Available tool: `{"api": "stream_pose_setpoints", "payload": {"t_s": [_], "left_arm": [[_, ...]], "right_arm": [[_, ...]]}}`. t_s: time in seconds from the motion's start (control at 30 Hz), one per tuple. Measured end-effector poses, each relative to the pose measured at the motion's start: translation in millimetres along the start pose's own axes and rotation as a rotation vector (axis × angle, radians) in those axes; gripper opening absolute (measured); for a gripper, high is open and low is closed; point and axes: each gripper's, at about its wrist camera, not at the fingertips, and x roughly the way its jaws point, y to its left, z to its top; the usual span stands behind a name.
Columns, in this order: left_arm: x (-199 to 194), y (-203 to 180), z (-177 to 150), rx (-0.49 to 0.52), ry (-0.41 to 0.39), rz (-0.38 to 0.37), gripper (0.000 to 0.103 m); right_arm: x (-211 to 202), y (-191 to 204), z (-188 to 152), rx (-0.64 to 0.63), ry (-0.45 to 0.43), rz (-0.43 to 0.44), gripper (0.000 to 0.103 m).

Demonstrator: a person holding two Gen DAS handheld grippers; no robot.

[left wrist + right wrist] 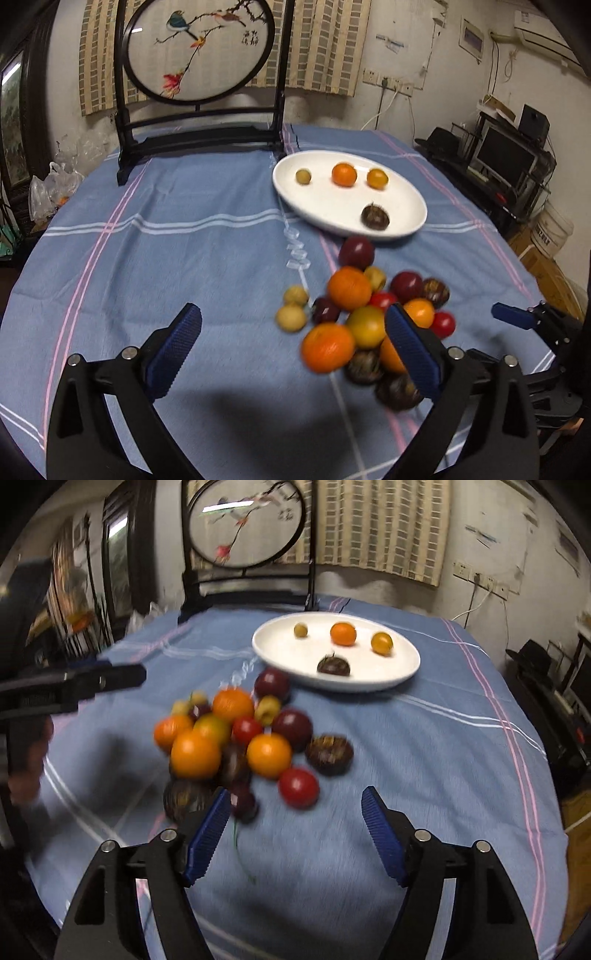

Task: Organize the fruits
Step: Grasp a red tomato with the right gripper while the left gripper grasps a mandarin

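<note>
A pile of fruit [349,288] lies on the blue cloth: oranges, red tomatoes, dark purple plums, brown round fruits and small yellow ones. Behind it the white oval plate [332,206] holds a small green fruit [303,176], two oranges [344,174] and a dark brown fruit [374,218]. My left gripper [293,314] is open at the pile's left side, with nothing gripped. My right gripper [295,794] is open in front of the pile [195,753], just short of a red tomato [298,787]. The plate [280,646] is beyond. Motion blurs both views.
A black-framed round screen [199,51] with a bird painting stands at the table's back. A clear plastic strip [295,247] lies left of the plate. Plastic bags [55,184] sit off the table's left edge, and a shelf with a monitor [506,155] stands to the right.
</note>
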Motion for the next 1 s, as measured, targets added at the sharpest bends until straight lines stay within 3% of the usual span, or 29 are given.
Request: {"api": "stream_pose_setpoints", "payload": {"t_s": [0.17,0.3,0.47,0.63,0.73,0.9,1.0], "left_arm": [[5,7,-16,0.028,0.032,0.005,0.097],[10,11,-29,0.048,0.058,0.007,0.097],[17,14,-40,0.061,0.099,0.004,0.097],[25,8,-43,0.09,0.123,-0.003,0.097],[30,2,-41,0.108,0.133,-0.005,0.097],[40,-2,-34,0.104,0.155,0.002,0.097],[47,-5,-31,0.11,0.168,0.001,0.084]], "right_arm": [[6,11,-11,-0.023,0.061,0.001,0.073],[20,13,-11,-0.031,0.104,-0.022,0.058],[40,-2,0,0.028,0.134,-0.05,0.051],[57,-11,9,0.067,0.149,-0.005,0.045],[62,-11,14,0.075,0.14,0.047,0.03],[56,-8,12,0.075,0.123,0.067,0.028],[44,-10,5,0.077,0.101,0.081,0.028]]}}
